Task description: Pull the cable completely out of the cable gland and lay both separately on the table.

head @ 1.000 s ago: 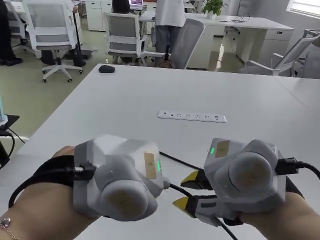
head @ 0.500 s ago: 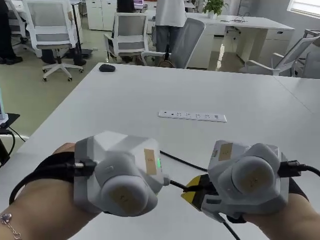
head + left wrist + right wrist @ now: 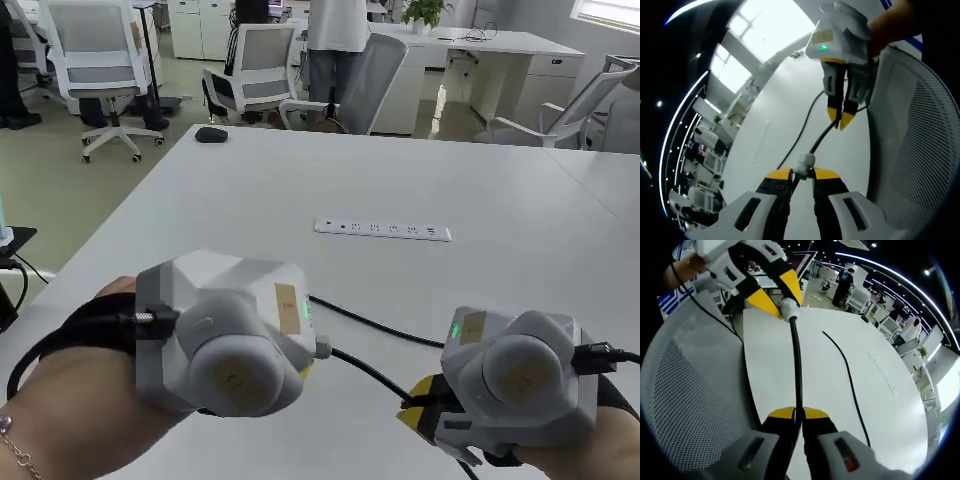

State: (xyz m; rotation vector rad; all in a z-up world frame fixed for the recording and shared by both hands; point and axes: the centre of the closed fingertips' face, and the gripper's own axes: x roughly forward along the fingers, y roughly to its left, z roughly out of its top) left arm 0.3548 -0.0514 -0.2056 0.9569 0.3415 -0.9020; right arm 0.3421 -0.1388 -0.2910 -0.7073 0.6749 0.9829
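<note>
A black cable (image 3: 372,372) runs taut between my two grippers over the white table (image 3: 400,180). My left gripper (image 3: 796,174) is shut on the white cable gland (image 3: 803,163), which also shows as a small white piece (image 3: 788,306) at the cable's far end in the right gripper view. My right gripper (image 3: 795,413) is shut on the cable (image 3: 797,370) a short way from the gland. In the head view the left gripper (image 3: 300,368) sits lower left and the right gripper (image 3: 420,412) lower right. The cable's free length (image 3: 375,323) trails across the table behind them.
A white power strip (image 3: 382,231) lies mid-table. A black mouse (image 3: 211,135) sits at the far left edge. Office chairs (image 3: 95,70) and a standing person (image 3: 335,40) are beyond the table. A mesh chair back (image 3: 685,390) is close below the grippers.
My right gripper has moved right and down, away from the left one, and shut on the cable. More cable now shows between the grippers.
</note>
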